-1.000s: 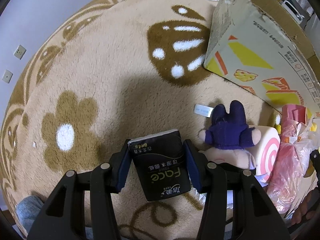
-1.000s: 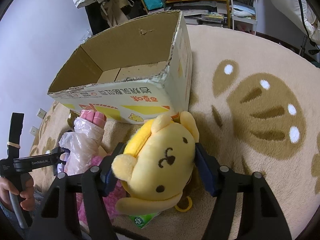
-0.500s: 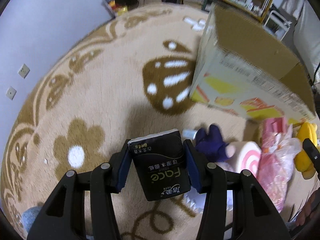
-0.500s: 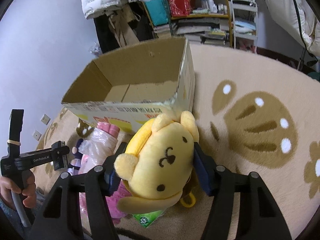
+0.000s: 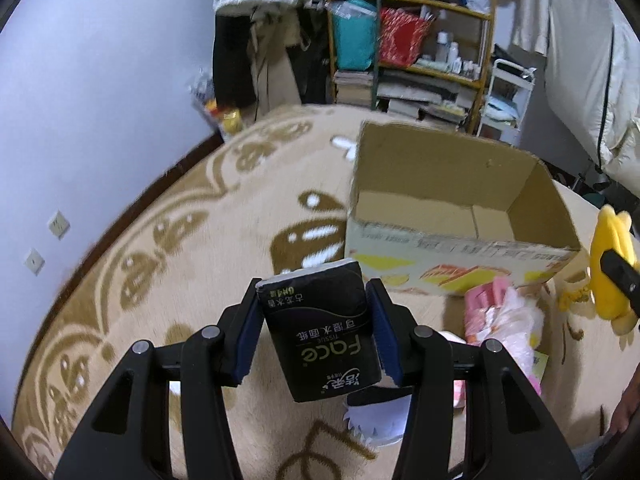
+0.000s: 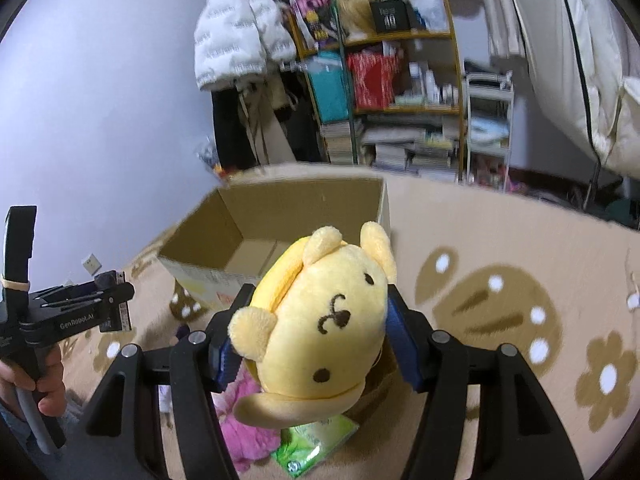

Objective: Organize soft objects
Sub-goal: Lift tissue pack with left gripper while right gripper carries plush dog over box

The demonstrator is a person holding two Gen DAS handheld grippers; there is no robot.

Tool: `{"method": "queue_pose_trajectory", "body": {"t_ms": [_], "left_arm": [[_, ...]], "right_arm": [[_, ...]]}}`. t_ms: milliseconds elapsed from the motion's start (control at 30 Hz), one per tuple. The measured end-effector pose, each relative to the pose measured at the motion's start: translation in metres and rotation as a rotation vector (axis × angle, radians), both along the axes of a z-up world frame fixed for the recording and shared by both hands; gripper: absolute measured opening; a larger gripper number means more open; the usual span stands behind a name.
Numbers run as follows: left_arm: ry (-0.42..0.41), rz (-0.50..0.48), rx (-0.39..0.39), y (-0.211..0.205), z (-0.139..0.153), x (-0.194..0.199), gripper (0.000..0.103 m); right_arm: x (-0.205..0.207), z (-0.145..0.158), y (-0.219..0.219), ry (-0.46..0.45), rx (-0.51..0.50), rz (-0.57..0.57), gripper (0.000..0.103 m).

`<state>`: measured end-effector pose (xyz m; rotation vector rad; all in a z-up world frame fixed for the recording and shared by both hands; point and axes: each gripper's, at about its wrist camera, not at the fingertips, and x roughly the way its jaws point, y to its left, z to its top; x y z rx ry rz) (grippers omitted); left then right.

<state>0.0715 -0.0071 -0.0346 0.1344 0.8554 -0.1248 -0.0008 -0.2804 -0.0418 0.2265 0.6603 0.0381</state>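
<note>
Black tissue pack (image 5: 320,322) clamped in left jaws, yellow bear plush (image 6: 320,324) squeezed in right jaws

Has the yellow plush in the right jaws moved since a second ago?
Yes. The yellow plush has risen: it was below the cardboard box front wall, and now overlaps the open top.

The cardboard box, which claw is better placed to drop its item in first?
Probably the right claw: its yellow plush overlaps the open cardboard box directly ahead. The left claw, holding the black tissue pack, sees the box up and to the right.
</note>
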Motion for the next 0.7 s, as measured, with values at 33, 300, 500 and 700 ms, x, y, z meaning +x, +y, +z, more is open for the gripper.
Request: {"method": "queue_pose_trajectory", "body": {"t_ms": [33,300,500,700], "left_arm": [[-0.016,-0.007,0.003,-0.001,0.003,0.001,0.049],[-0.181,-0.056,0.034,-0.022,0.041,0.000,0.049],[-0.261,-0.093,0.065,-0.040,0.059,0.010,0.049],[-0.292,-0.107,0.052,-0.047,0.070,0.023,0.049]], "right_arm": [[-0.001,0.004,0.000,-0.019,0.000,-0.001,0.066],[-0.002,0.032,-0.006,-0.132,0.007,-0.026,0.066],[0.009,0.044,-0.012,-0.177,-0.014,-0.036,0.066],[0.030,0.052,-0.009,-0.207,-0.054,-0.022,0.066]]}}
